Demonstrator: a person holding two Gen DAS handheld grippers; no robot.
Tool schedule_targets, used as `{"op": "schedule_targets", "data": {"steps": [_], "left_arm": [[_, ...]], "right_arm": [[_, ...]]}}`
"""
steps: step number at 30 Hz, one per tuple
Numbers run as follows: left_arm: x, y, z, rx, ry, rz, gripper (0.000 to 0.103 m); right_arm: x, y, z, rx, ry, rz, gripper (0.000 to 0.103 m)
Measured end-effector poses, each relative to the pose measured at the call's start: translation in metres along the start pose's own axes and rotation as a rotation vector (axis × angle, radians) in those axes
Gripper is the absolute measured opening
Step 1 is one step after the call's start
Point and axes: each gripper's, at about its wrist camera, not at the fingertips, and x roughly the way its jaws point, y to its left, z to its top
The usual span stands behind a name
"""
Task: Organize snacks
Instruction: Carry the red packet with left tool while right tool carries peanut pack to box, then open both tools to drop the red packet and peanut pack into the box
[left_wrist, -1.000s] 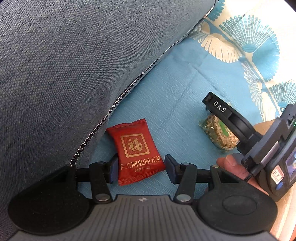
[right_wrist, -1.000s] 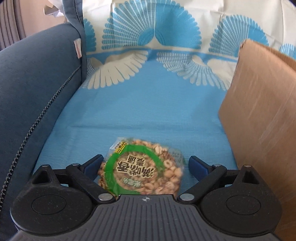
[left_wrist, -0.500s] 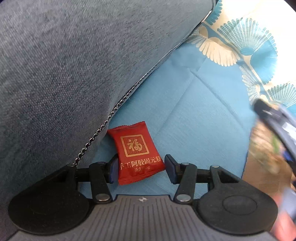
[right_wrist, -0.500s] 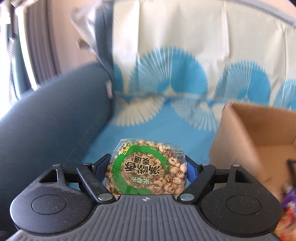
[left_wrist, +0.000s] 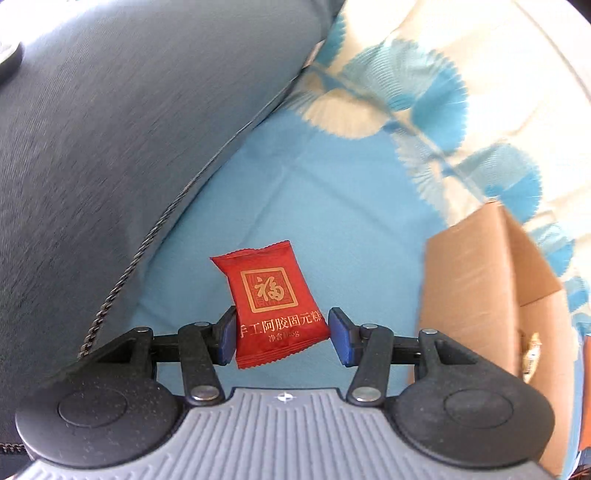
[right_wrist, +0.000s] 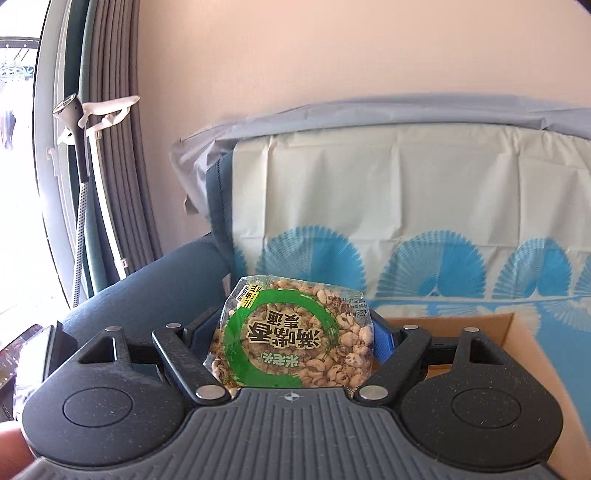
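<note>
Box just ahead and below right tool, pinching peanut pack; left tool pinching red packet, box further right.

- Left gripper: black linkage arms, silver rivets at pivots, blue pads on the fingertips.
- Behind the linkage: two round black housings flanking a grey ribbed plate with a small white cross mark.
- Right gripper: same build; black housings speckled, grey ribbed plate darker, blue pads.
</note>
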Motion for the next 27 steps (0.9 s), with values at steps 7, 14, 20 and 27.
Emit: {"op": "schedule_targets", "data": {"steps": [7,14,20,27], "left_arm": [[-0.023,-0.052,-0.006,0.125,-0.148,-0.057,0.056],[-0.045,-0.102,-0.019,0.232,-0.315,-0.142,0.056],[-0.058,-0.143,-0.031,0.321,-0.418,-0.253,0.056],[-0.061,-0.178,-0.050,0.425,-0.464,-0.362,0.056]], "right_arm": [[-0.020,-0.075,-0.031,0.103,0.022,-0.129,0.082],[-0.035,-0.107,-0.045,0.013,0.007,-0.243,0.082],[-0.039,-0.139,-0.048,0.094,-0.002,-0.300,0.082],[-0.036,-0.151,-0.049,0.158,-0.005,-0.330,0.082]]}}
